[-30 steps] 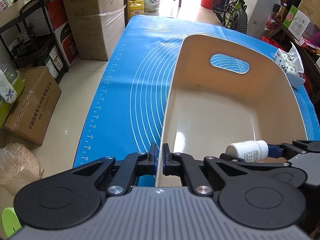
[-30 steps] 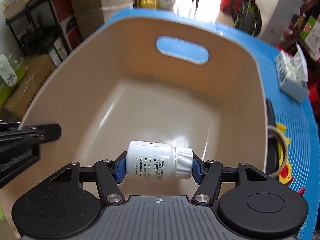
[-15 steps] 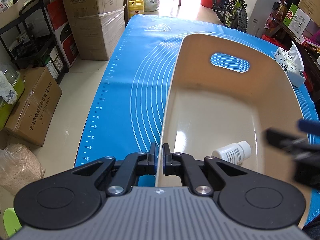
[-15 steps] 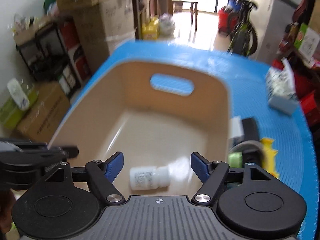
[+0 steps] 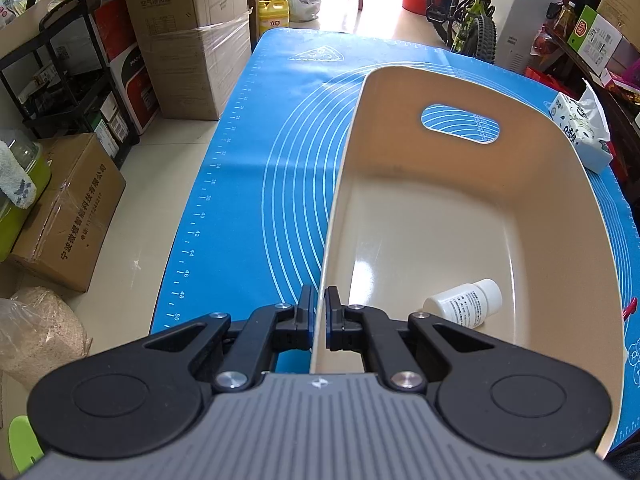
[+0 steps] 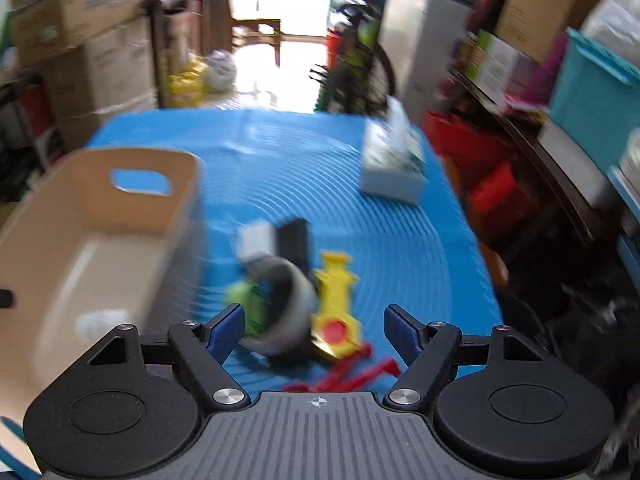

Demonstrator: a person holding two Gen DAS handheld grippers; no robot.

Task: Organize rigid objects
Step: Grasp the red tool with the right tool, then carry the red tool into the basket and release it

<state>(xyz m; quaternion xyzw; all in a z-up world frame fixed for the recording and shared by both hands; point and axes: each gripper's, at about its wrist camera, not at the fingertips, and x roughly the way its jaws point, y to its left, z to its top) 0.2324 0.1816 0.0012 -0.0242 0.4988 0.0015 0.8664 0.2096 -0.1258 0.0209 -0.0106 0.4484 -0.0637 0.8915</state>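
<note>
My left gripper (image 5: 319, 312) is shut on the near left rim of the beige bin (image 5: 560, 168), which stands on the blue mat (image 5: 256, 152). A white pill bottle (image 5: 464, 304) lies on its side on the bin's floor near the front. My right gripper (image 6: 314, 326) is open and holds nothing, above a blurred pile to the right of the bin (image 6: 52, 248): a grey tape roll (image 6: 288, 296), a green piece (image 6: 244, 300), a yellow toy (image 6: 334, 300), a red piece (image 6: 352, 372) and a white and black block (image 6: 276, 240).
A tissue pack (image 6: 394, 164) sits at the mat's far right (image 5: 580, 128). Cardboard boxes (image 5: 192, 40) and a black shelf (image 5: 60, 80) line the floor on the left. A bicycle (image 5: 468, 12) stands beyond the table, cluttered shelves (image 6: 540, 100) to the right.
My right gripper let go of the white bottle, which dropped into the bin. It then swung right, out of the bin, to over the pile on the mat. My left gripper stayed put.
</note>
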